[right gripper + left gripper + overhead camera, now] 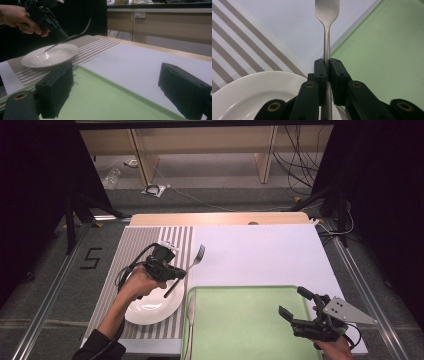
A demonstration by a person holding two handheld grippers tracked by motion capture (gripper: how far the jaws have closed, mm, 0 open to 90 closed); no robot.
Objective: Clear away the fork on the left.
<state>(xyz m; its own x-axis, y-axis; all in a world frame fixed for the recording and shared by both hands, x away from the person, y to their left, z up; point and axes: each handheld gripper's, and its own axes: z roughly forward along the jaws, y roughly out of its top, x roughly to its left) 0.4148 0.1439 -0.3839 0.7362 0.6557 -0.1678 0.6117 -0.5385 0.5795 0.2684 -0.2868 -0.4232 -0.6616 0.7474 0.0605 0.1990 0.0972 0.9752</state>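
Left gripper (pixel 326 65) clamps slim steel fork (pixel 327 30) mid-handle above white plate (pixel 249 92): stiff, light, slippery; right gripper (pixel 125 87) gapes w/ nothing between.

Dim surroundings; overhead light brightens the table (pixel 260 250). Glare on the plate (pixel 50 56). Near jaws are blurred in both gripper views.

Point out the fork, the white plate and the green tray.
fork (pixel 327 10): left gripper view, on the broad neck below the tines.
white plate (pixel 150 312): high view, on the bare inner surface.
green tray (pixel 240 320): high view, on its bare floor.
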